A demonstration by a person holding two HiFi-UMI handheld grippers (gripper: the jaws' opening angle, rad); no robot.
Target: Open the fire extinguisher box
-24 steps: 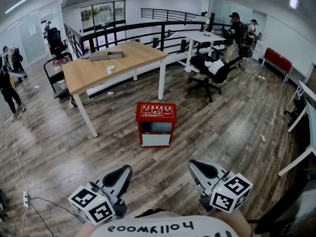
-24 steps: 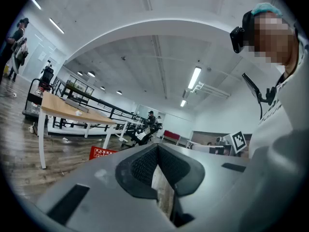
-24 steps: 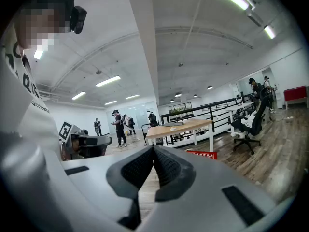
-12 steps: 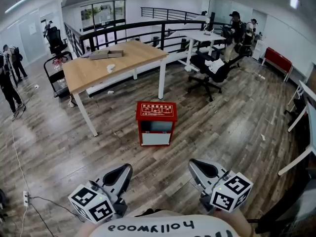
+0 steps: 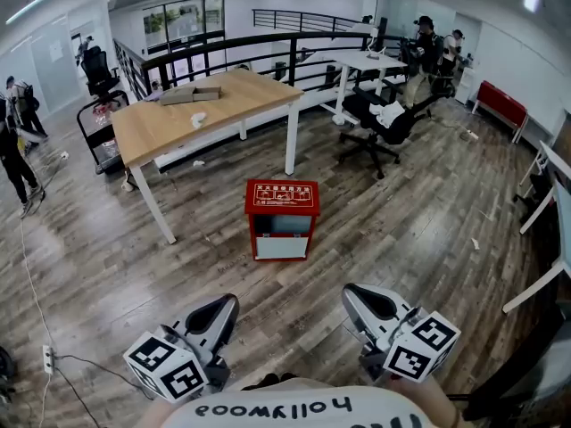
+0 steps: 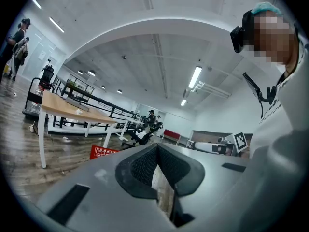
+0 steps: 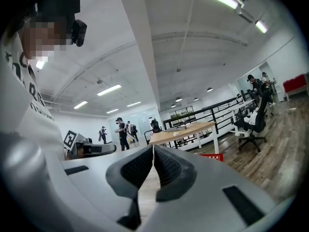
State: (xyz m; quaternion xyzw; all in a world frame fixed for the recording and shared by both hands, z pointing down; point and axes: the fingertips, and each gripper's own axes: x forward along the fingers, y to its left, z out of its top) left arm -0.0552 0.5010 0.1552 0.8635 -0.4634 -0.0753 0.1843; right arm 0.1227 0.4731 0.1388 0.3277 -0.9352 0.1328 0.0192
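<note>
The red fire extinguisher box (image 5: 282, 220) stands on the wooden floor in the head view, its lid down and a pale front panel facing me. A sliver of its red top shows past the left gripper's jaws (image 6: 104, 152) and past the right gripper's jaws (image 7: 213, 157). My left gripper (image 5: 227, 305) is held low at the bottom left, well short of the box, jaws shut and empty. At the bottom right my right gripper (image 5: 354, 294) is also shut with nothing in it. Both point toward the box from about a metre back.
A wooden table with white legs (image 5: 207, 111) stands behind the box. Black office chairs (image 5: 379, 127) and a white desk (image 5: 370, 63) are at the back right, before a black railing (image 5: 232, 52). People stand at the far left (image 5: 12, 154) and back right (image 5: 426, 52). A cable (image 5: 85, 364) runs along the floor at the left.
The view has shifted slightly; the box and table sit a little higher in the frame. The person at the far left has moved a little. Both grippers stay shut and empty.
</note>
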